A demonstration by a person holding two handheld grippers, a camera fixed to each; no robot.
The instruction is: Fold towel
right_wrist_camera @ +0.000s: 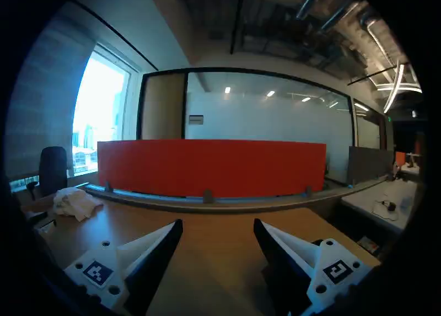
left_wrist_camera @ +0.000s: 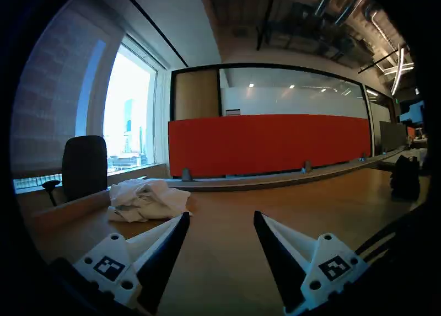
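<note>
Blown-out glare from window (left_wrist_camera: 128,114), dim interior, fisheye-bent edges.

The left gripper (left_wrist_camera: 220,219) hovers low over a wooden desk (left_wrist_camera: 231,261), its two fingers spread apart with nothing between them; a crumpled white towel (left_wrist_camera: 144,200) lies on the desk ahead to the left, near a black chair (left_wrist_camera: 84,167); a red partition (left_wrist_camera: 267,144) runs along the desk's far edge; a dark bag (left_wrist_camera: 405,177) sits at the right.
</note>
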